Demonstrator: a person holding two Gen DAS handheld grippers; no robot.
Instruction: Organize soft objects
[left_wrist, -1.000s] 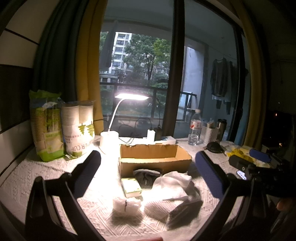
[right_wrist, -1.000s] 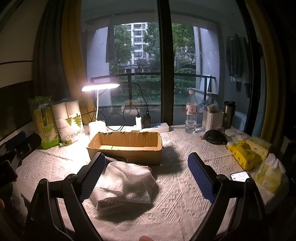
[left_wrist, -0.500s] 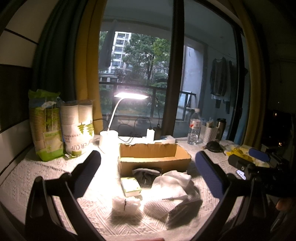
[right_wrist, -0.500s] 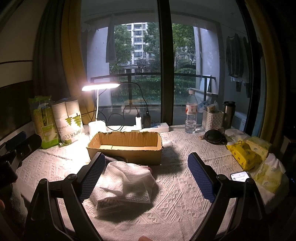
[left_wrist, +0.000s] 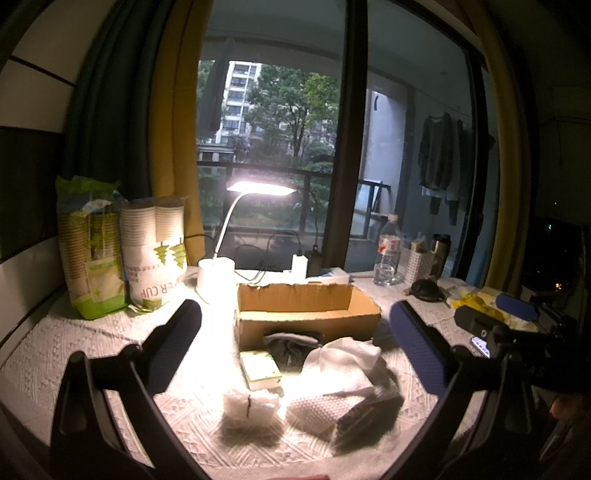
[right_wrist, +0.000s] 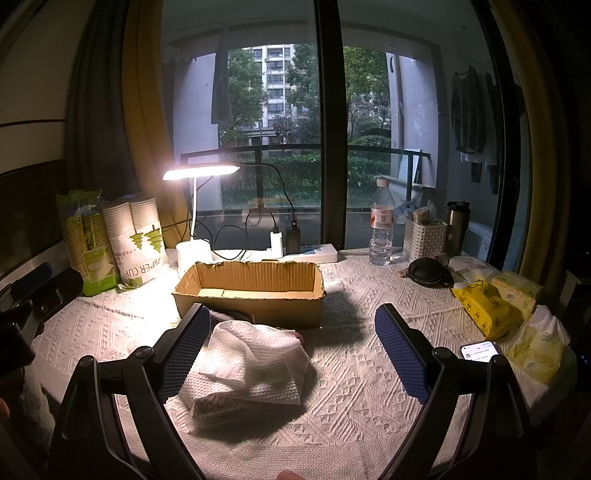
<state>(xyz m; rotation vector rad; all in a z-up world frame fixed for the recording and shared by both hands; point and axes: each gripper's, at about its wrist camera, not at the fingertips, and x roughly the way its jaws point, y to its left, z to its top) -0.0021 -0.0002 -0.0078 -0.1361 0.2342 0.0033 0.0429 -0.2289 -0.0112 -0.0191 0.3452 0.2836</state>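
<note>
Both claws, left (left_wrist: 295, 354) and right (right_wrist: 290, 354), hang spread wide and empty above the counter (right_wrist: 369, 406). Soft items – towel (right_wrist: 247, 365), cloth (left_wrist: 291, 345) – lie just ahead, short of the empty box (right_wrist: 251, 291). Sorting seems unstarted; next, likely pinching the towel.

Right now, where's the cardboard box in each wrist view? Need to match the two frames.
Left wrist: the cardboard box sits centre, just above mid-height, between the open fingers, with grey cloth and white towel in front of it.
Right wrist: the box sits left of centre, behind the white towel.
Shared landmark: the lit desk lamp, behind the box's left end in both.
</note>
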